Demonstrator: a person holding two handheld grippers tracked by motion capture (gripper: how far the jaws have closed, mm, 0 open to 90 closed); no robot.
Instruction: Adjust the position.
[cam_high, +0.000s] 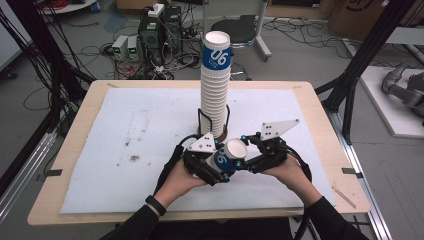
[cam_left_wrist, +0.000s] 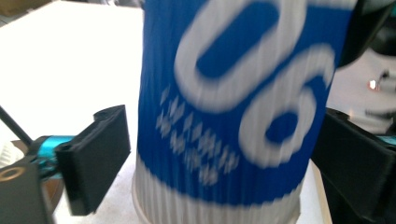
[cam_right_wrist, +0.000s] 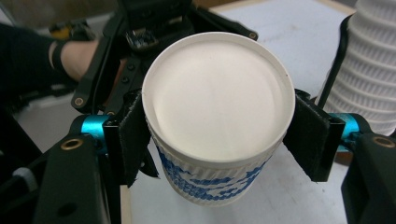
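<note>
A: At the front middle of the bench (cam_high: 75, 150), both grippers meet on one blue-and-white paper cup (cam_high: 227, 157) — it's held off the white mat (cam_high: 150, 120), just in front of the tall stack of cups (cam_high: 216, 85) in its black wire holder (cam_high: 202, 122).

B: Who actually has it?

A: The right gripper (cam_right_wrist: 215, 135). In the right gripper view its fingers (cam_right_wrist: 133, 135) press on the cup (cam_right_wrist: 217, 121) from both sides, just under the flat white end that faces the camera — closed on the cup.

B: And the left gripper (cam_high: 207, 165)?

A: Spread wide. In the left gripper view the cup (cam_left_wrist: 233, 107) fills the space between the fingers (cam_left_wrist: 98, 154), but the one on the left of that view stands clear of the ribbed wall. The other is half hidden at the frame edge, can't tell contact there. I'd call it open, cup between the fingers, not gripped.

B: Progress?

A: Looks like a handover or a pull-apart mid-way. One cup is separated and in hand; the stack is tall, with a blue cup (cam_high: 217, 50) tilted on top. What's left, as I judge it — carry this cup to the stack and seat it, or set it down on the mat. Neither done yet.
</note>
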